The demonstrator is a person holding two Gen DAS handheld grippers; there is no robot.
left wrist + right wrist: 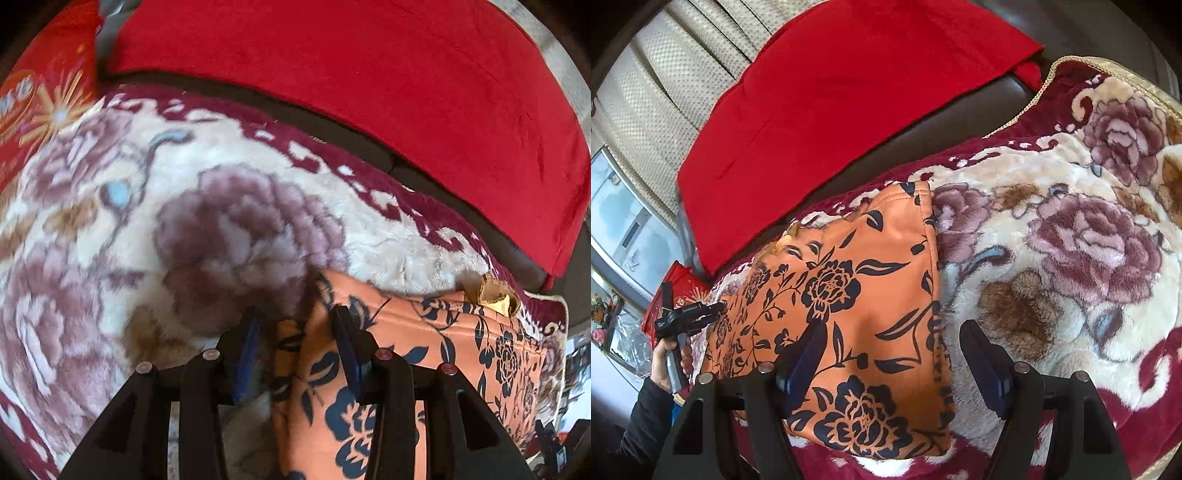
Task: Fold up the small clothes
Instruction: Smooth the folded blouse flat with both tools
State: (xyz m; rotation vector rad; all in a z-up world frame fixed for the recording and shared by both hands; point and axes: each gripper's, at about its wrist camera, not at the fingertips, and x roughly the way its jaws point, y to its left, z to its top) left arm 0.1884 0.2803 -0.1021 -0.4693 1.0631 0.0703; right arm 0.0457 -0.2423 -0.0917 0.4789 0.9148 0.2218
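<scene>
An orange garment with a dark blue flower print lies flat on a flowered plush blanket. It also shows in the left wrist view. My left gripper is open over the garment's edge, with a fold of the cloth between the fingers. It also shows in the right wrist view at the garment's left edge. My right gripper is open and straddles the garment's right edge just above it. A gold tag sits at the garment's far edge.
A red cloth covers the dark sofa back behind the blanket. A red patterned cushion lies at the left. Cream curtains and a window are at the far left.
</scene>
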